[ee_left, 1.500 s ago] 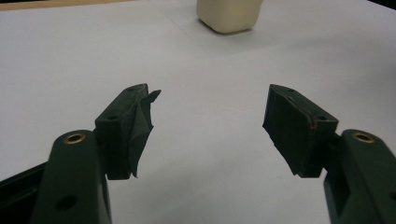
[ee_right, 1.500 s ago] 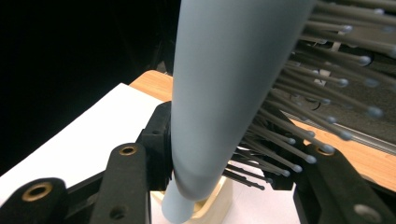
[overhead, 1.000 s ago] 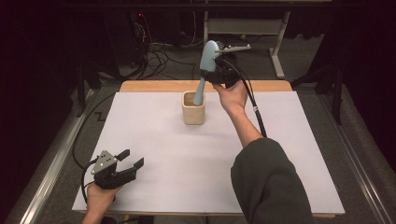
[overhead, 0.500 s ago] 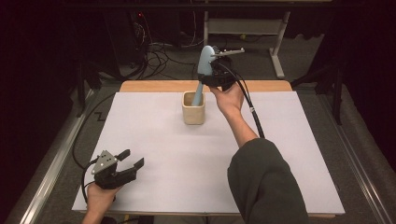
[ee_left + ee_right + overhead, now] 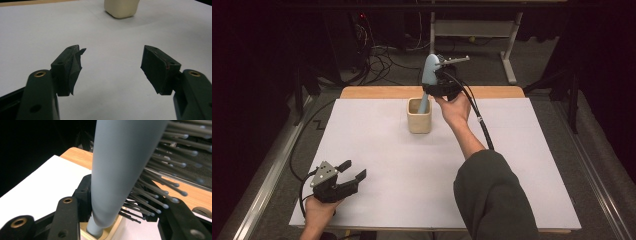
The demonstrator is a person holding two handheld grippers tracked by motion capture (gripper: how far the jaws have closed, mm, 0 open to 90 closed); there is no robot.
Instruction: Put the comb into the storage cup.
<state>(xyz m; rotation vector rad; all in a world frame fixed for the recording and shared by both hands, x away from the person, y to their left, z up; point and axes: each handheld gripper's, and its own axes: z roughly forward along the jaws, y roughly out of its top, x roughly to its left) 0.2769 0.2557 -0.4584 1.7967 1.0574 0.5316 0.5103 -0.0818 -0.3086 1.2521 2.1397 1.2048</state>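
Brush handle down in the cup, right gripper clamped on it.
The right gripper (image 5: 438, 86) grips the brush (image 5: 428, 75) by its head, handle tip inside the cup (image 5: 419, 116); a sideways pull could tip the cup. Left gripper (image 5: 346, 176) idles near the table's front edge, jaws apart.

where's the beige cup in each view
High view: beige cup sits upper centre on the white sheet.
Left gripper view: top edge, right of centre.
Right gripper view: bottom centre, below the hairbrush.
Shared landmark: the white sheet.
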